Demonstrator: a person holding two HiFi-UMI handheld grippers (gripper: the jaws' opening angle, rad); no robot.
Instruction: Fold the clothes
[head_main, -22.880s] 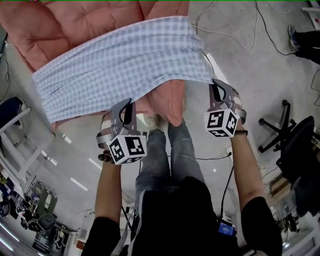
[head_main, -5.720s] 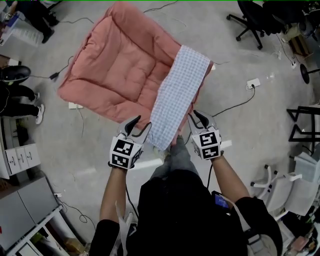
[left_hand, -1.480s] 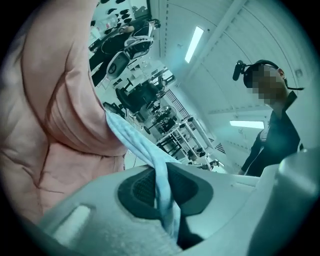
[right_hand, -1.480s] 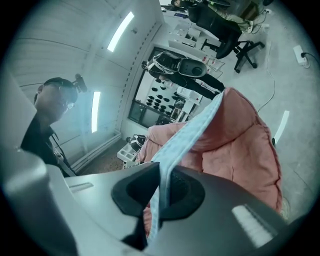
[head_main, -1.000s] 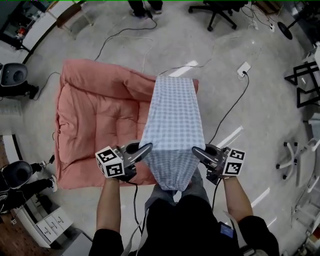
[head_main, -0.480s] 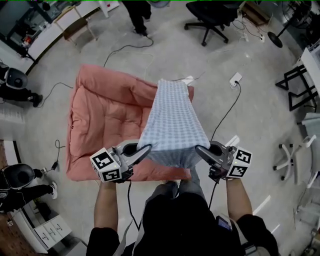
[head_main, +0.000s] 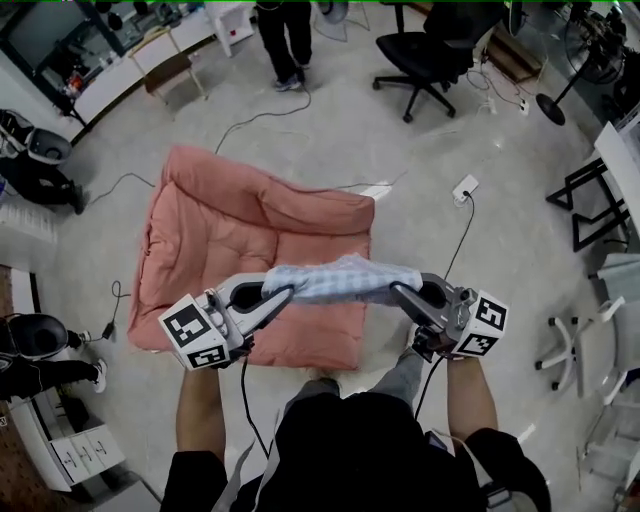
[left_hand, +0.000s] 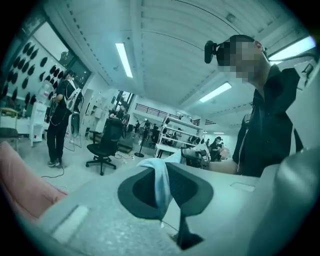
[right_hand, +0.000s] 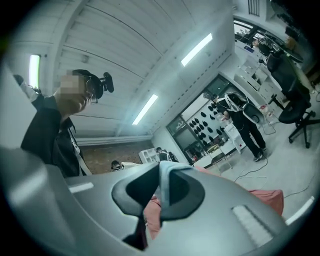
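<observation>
A blue-and-white checked garment (head_main: 340, 278) hangs stretched between my two grippers, raised so high that it shows almost edge-on. My left gripper (head_main: 284, 293) is shut on its left corner, and the cloth (left_hand: 161, 182) shows pinched between the dark pads in the left gripper view. My right gripper (head_main: 398, 291) is shut on the other corner, with the cloth (right_hand: 166, 177) squeezed between its pads in the right gripper view. Below lies a pink quilted mat (head_main: 240, 255) on the floor.
Black office chairs (head_main: 432, 55) stand at the far side, a power strip (head_main: 463, 188) and cables lie on the grey floor, and a person (head_main: 285, 35) stands beyond the mat. White cabinets (head_main: 60, 455) are at the near left and a black frame (head_main: 590, 200) at the right.
Both grippers have risen with the garment, which now spans between them nearly edge-on instead of hanging as a long panel. Both gripper cubes have rolled.
</observation>
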